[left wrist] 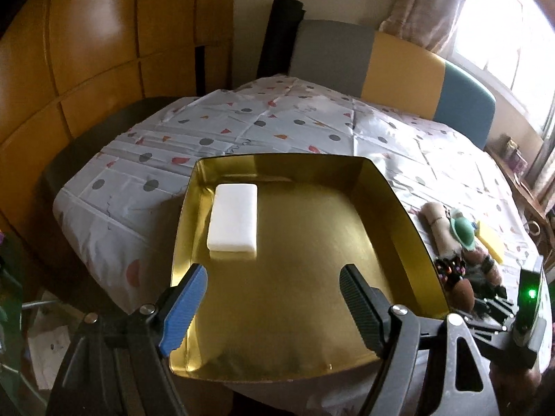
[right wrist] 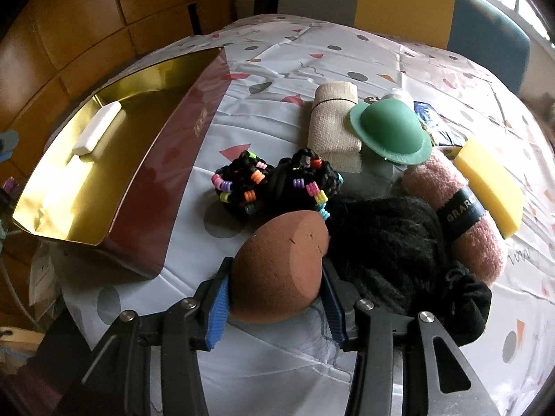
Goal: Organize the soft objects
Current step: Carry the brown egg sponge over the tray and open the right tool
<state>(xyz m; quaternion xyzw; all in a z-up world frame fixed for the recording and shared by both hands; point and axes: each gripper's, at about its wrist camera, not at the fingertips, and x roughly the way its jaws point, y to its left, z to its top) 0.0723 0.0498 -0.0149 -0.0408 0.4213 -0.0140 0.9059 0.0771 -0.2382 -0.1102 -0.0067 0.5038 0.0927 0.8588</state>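
Gold-lined box [left wrist: 388,208], maroon outside, on spotted cloth [left wrist: 277,118]; landmark for all below.
- White block [left wrist: 233,217]: inside box, far-left corner, flat.
- L gripper [left wrist: 274,306]: over box's near edge, jaws wide apart, nothing between them.
- R gripper [right wrist: 275,286]: just right of box's near corner, jaws closed on brown sponge [right wrist: 277,263], egg-shaped, tip pointing away.
- Beaded black cords [right wrist: 274,182]: right of box, on cloth, touching sponge tip.
- Black knit [right wrist: 392,242]: right of sponge, against it.
- Beige roll [right wrist: 334,126]: right of box, beyond cords.
- Green hat-shaped item [right wrist: 390,128]: overlapping roll's right side.
- Pink fuzzy roll w/ black band [right wrist: 454,208]: further right, next to knit.
- Yellow sponge [right wrist: 492,183]: furthest from box, touching pink roll.
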